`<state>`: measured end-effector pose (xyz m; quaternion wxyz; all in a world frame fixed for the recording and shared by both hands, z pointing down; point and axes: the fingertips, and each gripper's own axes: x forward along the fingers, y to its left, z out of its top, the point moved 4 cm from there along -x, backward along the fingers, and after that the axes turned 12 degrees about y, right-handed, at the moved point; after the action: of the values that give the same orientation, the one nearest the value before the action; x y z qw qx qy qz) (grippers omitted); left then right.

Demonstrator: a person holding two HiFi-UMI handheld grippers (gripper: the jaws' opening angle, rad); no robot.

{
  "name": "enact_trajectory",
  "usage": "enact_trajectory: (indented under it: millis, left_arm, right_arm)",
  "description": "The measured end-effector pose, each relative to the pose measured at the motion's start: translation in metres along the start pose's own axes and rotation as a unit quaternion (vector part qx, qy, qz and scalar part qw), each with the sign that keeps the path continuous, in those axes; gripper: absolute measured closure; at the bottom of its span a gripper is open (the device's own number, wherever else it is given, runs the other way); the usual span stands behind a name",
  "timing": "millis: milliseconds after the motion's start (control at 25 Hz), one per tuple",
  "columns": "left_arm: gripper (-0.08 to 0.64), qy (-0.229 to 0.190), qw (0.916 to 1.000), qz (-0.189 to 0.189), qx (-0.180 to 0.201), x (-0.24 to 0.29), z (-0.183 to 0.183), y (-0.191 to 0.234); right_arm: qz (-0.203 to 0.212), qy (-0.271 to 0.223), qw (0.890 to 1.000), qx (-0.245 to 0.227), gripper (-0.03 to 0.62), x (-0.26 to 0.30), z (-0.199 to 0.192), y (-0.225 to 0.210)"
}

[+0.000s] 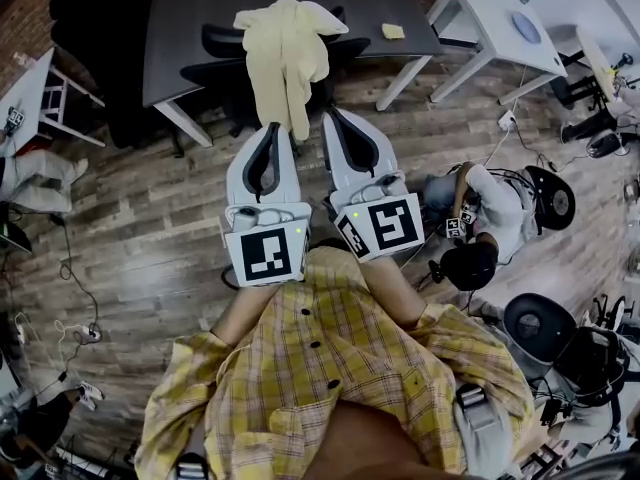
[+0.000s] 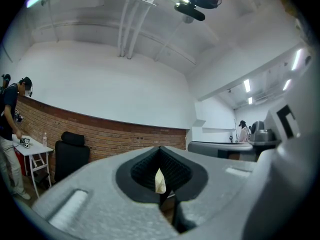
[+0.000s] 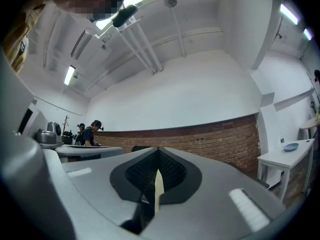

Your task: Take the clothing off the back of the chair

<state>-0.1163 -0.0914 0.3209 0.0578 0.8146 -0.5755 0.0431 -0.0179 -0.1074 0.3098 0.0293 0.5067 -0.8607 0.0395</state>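
Cream garment (image 1: pixel 287 48) is draped over the back of a black office chair (image 1: pixel 215 73), dead ahead of both claws. Its long axis runs down the chair back, with the loose lower end hanging toward the person.

Left claw (image 1: pixel 274 128): jaws closed, nothing pinched. Right claw (image 1: pixel 333 114): jaws likewise together and empty. Each gripper view shows a thin cream sliver through the slit between the jaws. I judge it to be the garment ahead, not cloth in a grip.

The hanging end falls between the two tips in the head view, slightly nearer the left claw. How far off it is in depth cannot be told. Both claws would need to open before taking the cloth.

Chair is tucked against a dark worktop (image 1: pixel 200 8). Plank floor (image 1: pixel 150 218) below, white side table (image 1: pixel 500 28) to the right, brick wall (image 2: pixel 125 134) beyond.
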Motion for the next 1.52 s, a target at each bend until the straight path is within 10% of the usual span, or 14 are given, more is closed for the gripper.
enact_trajectory:
  millis: [1520]
  left_arm:
    - [0.490,0.062,0.9960,0.064,-0.009,0.097,0.013,0.012]
  right_arm:
    - [0.046,0.007,0.999,-0.006,0.589,0.027,0.002,-0.056]
